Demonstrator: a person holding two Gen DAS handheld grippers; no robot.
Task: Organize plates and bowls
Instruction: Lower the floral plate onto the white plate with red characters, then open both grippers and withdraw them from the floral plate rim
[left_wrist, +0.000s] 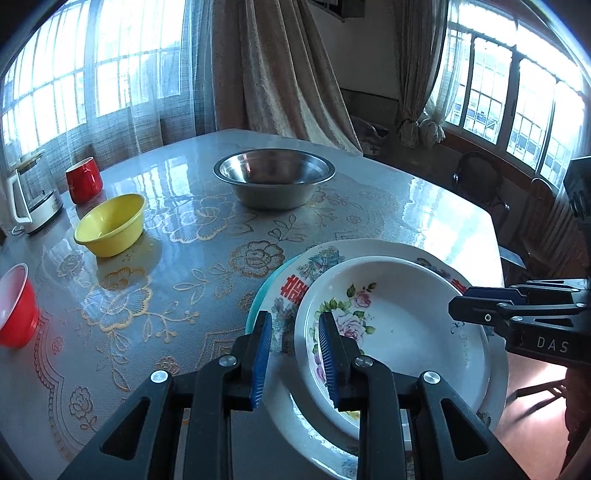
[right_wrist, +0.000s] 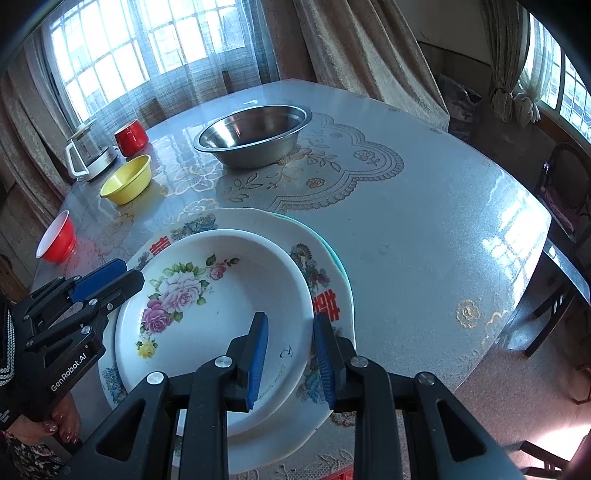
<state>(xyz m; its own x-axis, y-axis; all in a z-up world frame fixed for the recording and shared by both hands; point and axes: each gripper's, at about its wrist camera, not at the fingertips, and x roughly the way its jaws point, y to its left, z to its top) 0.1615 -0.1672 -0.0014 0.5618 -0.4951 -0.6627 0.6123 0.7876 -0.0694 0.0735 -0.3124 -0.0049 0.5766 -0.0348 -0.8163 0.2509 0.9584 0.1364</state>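
Evidently both grippers straddle the rim of the rose-painted deep plate (left_wrist: 399, 325): the left gripper (left_wrist: 295, 354) narrow across its near-left edge, the right gripper (right_wrist: 291, 358) narrow across its near-right edge, probably to steady it atop the larger patterned plate (right_wrist: 325, 273) and teal plate (right_wrist: 334, 254). Bowls stand farther left.

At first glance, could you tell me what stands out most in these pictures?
A white rose-patterned bowl sits atop stacked plates at the table's near edge, with the left gripper and right gripper each closed on opposite sides of its rim. Farther back stand a steel basin and a yellow bowl.
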